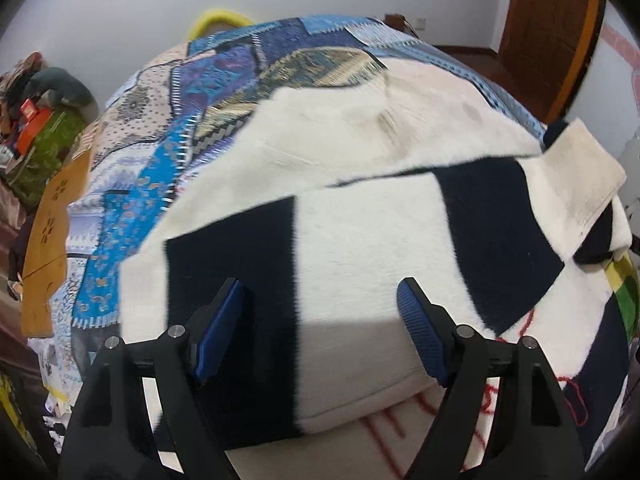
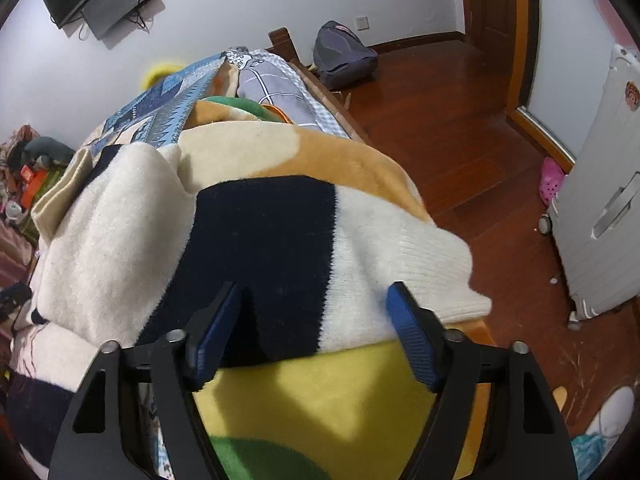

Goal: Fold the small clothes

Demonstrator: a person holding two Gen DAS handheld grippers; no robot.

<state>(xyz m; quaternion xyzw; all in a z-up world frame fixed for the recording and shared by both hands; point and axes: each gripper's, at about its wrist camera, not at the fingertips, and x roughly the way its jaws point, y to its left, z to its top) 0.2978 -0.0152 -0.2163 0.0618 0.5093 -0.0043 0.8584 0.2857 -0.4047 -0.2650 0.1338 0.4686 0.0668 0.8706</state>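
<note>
A cream and navy striped sweater [image 1: 360, 240] is lying spread on the bed, filling the centre of the left wrist view and the centre-left of the right wrist view [image 2: 224, 232]. It is resting on a blue patchwork quilt [image 1: 160, 152] toward the upper left and on a yellow, orange and green fleece blanket [image 2: 304, 396] along the lower edge.

The left gripper [image 1: 320, 328] is hovering with its jaws spread wide, holding nothing; a folded-over panel of the sweater is lying directly ahead and below it, its rounded fold edge running across the frame between the two blue pads. The right gripper [image 2: 314, 332] is likewise gaping and empty, sitting just at the sweater's near edge, with a navy band straight ahead and the ribbed cream hem [image 2: 436, 264] trailing toward the right, near the side of the bed. The sweater's long axis seems to be running left to right across both views, so each gripper is facing one end.

The knit is looking thick, fuzzy and soft; it will probably sag and bunch when lifted.
</note>
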